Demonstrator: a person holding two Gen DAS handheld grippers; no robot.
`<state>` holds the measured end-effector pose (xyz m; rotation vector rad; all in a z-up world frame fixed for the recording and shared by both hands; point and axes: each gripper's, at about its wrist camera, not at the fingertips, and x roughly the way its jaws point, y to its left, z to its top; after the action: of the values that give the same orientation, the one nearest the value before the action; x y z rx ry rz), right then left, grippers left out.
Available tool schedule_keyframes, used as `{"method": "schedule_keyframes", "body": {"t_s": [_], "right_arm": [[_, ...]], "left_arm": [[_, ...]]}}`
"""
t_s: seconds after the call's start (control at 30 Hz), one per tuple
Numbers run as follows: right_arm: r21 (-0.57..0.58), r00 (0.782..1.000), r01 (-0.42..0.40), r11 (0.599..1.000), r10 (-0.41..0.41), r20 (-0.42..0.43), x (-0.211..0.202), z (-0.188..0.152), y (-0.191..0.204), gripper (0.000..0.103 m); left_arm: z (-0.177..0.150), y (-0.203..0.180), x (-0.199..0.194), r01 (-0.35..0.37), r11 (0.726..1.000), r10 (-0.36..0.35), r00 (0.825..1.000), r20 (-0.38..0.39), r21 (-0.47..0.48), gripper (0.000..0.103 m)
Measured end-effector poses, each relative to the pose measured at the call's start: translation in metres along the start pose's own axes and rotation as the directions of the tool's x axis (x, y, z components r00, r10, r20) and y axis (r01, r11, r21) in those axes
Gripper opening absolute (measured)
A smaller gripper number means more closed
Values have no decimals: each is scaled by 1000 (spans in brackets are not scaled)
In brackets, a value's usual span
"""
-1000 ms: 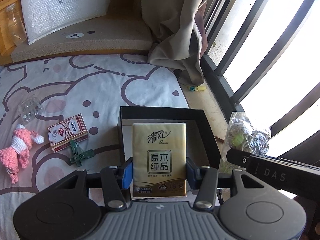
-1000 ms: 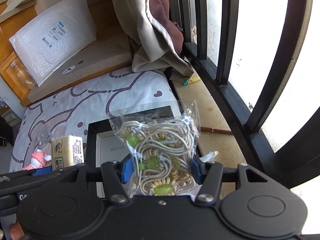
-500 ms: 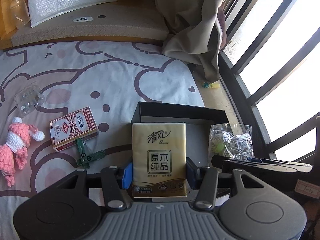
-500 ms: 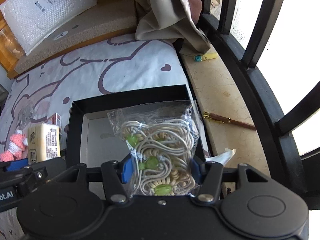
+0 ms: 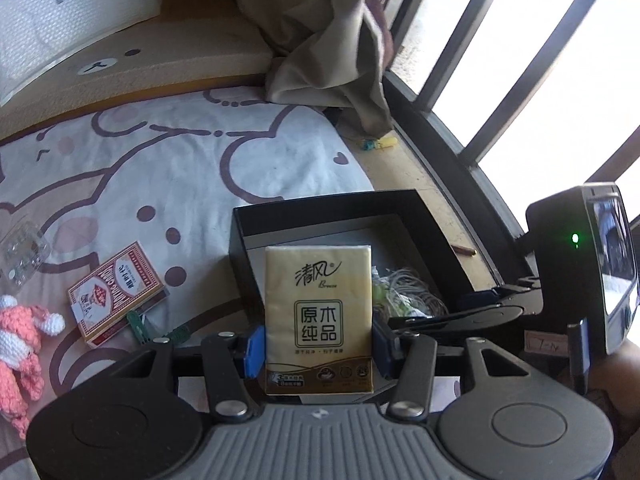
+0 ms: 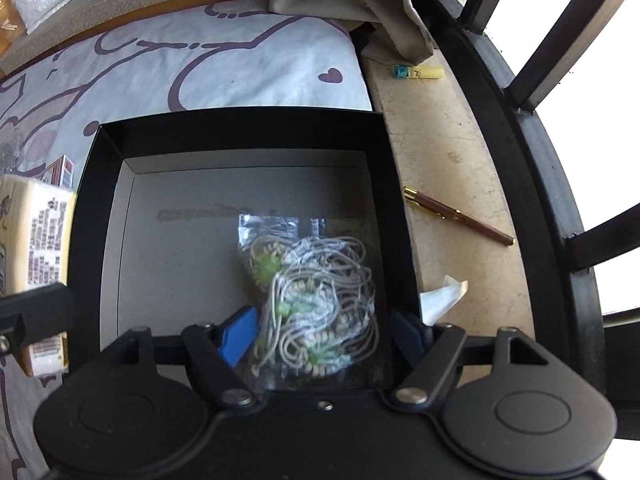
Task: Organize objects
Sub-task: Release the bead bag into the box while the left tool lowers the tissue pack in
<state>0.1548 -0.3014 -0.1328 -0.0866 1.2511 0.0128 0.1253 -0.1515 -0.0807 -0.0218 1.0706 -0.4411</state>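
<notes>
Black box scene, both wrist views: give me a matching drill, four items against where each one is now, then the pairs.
Items:
1. tissue pack
2. bag of cords
3. playing card box
4. brown pen

Places:
A. on the stone ledge beside the window bars
B. on the bedsheet, left of the black box
C. clamped in the left gripper
D. inside the black box, between the opening jaws of the right gripper

Pairs: 1-C, 2-D, 3-B, 4-A
</notes>
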Motion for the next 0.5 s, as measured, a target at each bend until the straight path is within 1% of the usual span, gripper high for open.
{"method": "schedule_keyframes", "body": {"t_s": [0.07, 0.13, 0.23, 0.3, 0.33, 0.4, 0.5], "right_arm": [[26, 1000, -22, 999, 22, 11, -6, 1, -6, 75], [73, 998, -54, 996, 52, 27, -15, 1, -15, 74], [161, 994, -103, 982, 96, 52, -30, -2, -31, 68], [224, 991, -124, 967, 111, 68, -37, -4, -44, 62], [252, 990, -134, 958, 119, 76, -40, -5, -50, 60], [292, 988, -147, 945, 127, 86, -42, -7, -59, 54], [325, 987, -153, 933, 128, 95, -43, -10, -68, 52]], "left_arm": [[0, -7, 2, -2, 997, 2, 1000, 4, 81, 52], [-2, -13, 3, -12, 986, 11, 1000, 8, 163, 52], [-5, -19, 6, -13, 961, 12, 1000, 5, 278, 52], [-9, -24, 10, -18, 931, 20, 1000, -2, 364, 52], [-11, -27, 12, -22, 917, 27, 1000, -7, 398, 52], [-16, -33, 18, -23, 878, 39, 999, -22, 478, 52], [-21, -40, 26, -14, 836, 43, 998, -40, 548, 52]]}}
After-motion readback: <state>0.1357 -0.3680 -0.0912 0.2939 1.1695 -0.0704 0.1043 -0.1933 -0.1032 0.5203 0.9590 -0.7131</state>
